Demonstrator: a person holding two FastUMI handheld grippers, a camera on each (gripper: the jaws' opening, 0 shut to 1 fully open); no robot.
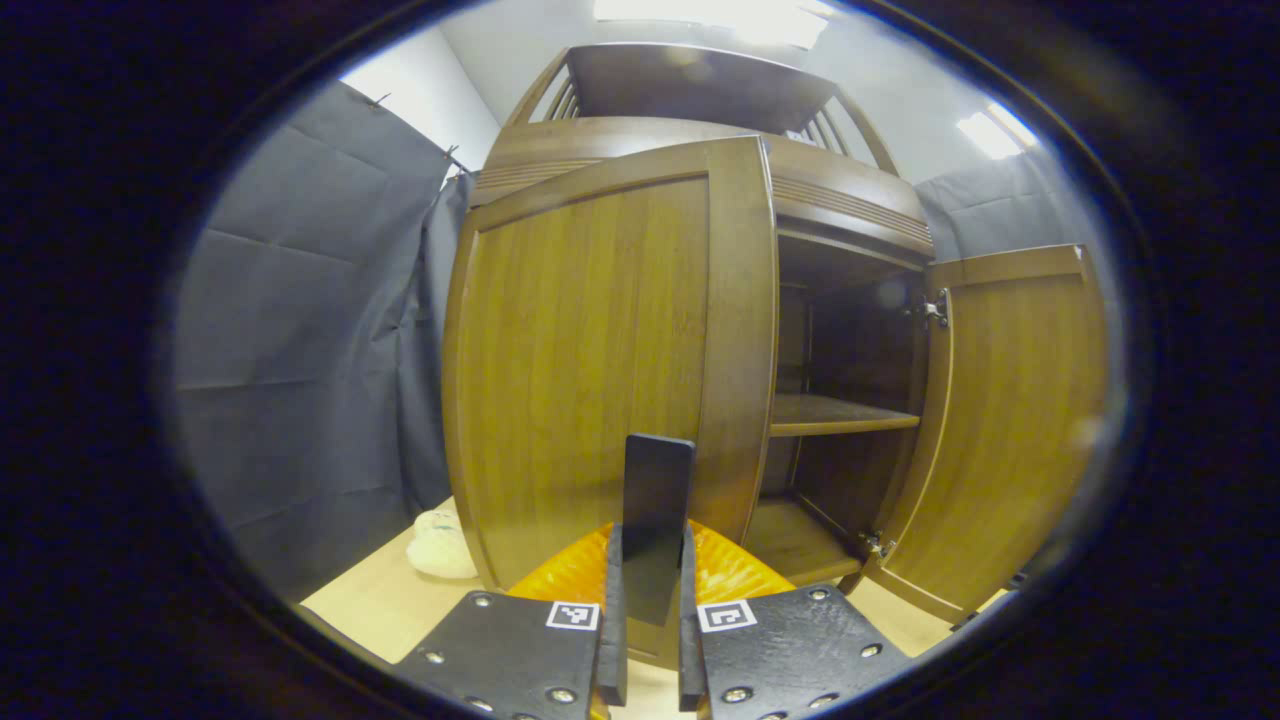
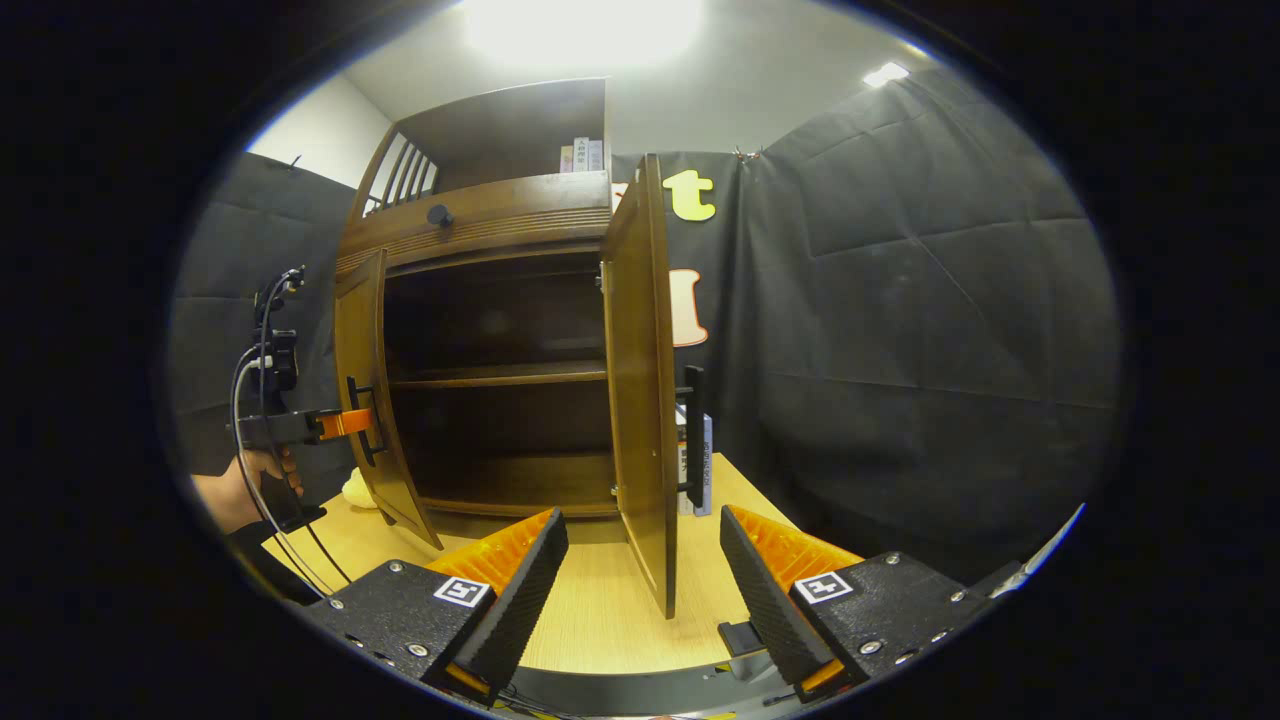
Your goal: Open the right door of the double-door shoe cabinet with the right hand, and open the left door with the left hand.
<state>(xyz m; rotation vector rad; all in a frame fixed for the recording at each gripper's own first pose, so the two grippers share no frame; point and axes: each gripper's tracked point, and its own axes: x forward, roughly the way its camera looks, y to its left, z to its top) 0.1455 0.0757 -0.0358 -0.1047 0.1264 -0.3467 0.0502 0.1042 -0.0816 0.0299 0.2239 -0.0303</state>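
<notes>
The brown wooden shoe cabinet (image 1: 690, 150) stands on a pale table. Its left door (image 1: 590, 370) is swung partly out toward me. My left gripper (image 1: 650, 560) is shut on that door's dark vertical handle (image 1: 657, 480). The right gripper view shows the same grip from the side: the left gripper (image 2: 340, 423), held by a hand (image 2: 240, 495), clamps the left door's handle (image 2: 362, 420). The right door (image 2: 640, 400) stands wide open, edge-on, with its dark handle (image 2: 693, 435) on the far face. My right gripper (image 2: 642, 520) is open, its fingers apart on either side of that door's lower edge without touching it.
Inside the cabinet are a bare middle shelf (image 2: 500, 377) and a bottom board (image 1: 790, 540). A pale soft object (image 1: 440, 545) lies on the table (image 2: 600, 610) left of the cabinet. Boxes (image 2: 703, 465) stand behind the right door. Dark cloth walls close in on both sides.
</notes>
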